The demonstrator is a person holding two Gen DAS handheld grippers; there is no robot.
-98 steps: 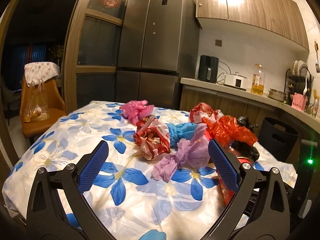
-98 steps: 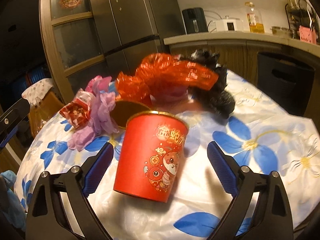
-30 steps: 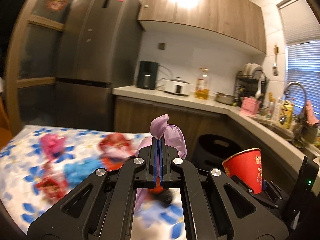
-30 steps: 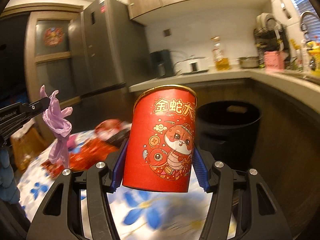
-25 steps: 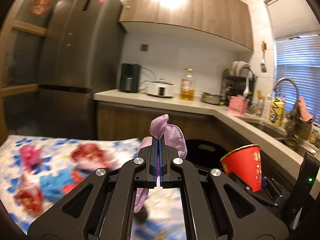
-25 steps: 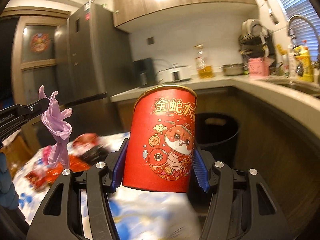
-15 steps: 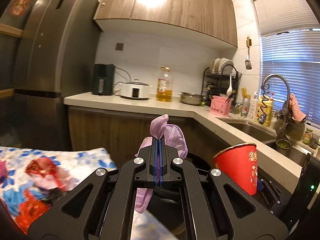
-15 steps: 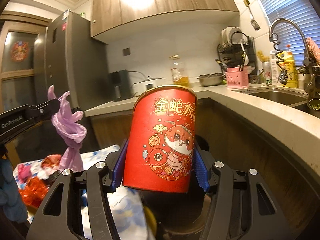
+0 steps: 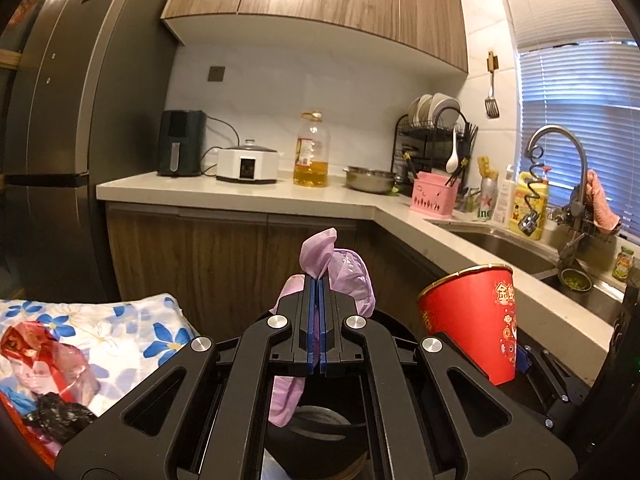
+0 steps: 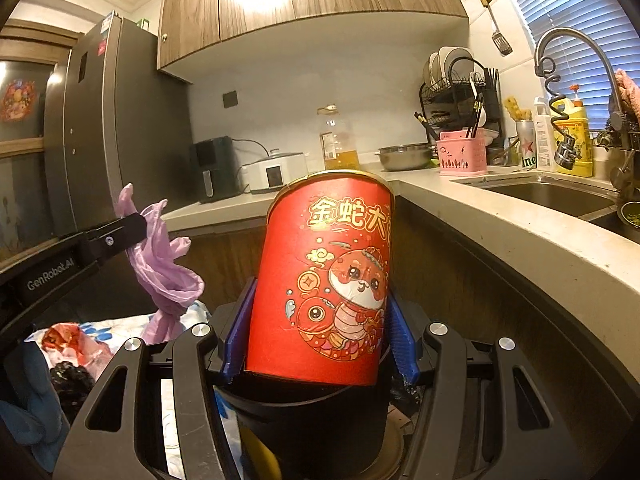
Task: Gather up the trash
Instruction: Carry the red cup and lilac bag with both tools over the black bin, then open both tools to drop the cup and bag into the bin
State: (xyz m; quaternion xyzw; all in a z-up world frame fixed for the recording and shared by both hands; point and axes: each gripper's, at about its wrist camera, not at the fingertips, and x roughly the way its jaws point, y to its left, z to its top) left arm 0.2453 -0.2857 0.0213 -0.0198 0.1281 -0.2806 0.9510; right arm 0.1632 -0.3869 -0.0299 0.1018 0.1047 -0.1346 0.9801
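Observation:
My left gripper [image 9: 319, 320] is shut on a crumpled purple plastic bag [image 9: 348, 276], which sticks up above the pads and hangs down below them. A black trash bin [image 9: 320, 440] opens directly beneath it. In the right wrist view my right gripper [image 10: 320, 328] is shut on a red paper cup [image 10: 324, 280] printed with a cartoon snake, held upright and slightly tilted over the black bin [image 10: 312, 420]. The purple bag [image 10: 164, 264] and the left gripper [image 10: 132, 228] hang to the cup's left. The red cup [image 9: 472, 320] also shows at the right of the left wrist view.
The table with a blue-flowered cloth [image 9: 120, 320] lies at the lower left and carries a red wrapper [image 9: 40, 356] and a black bag [image 9: 60, 412]. A wooden cabinet front and a countertop [image 9: 280, 196] stand behind the bin. The sink [image 9: 500, 240] is at right, the fridge [image 9: 60, 120] at left.
Both grippers have swung right, away from the table and over to the black bin by the counter. The purple bag and the red cup stay gripped as before.

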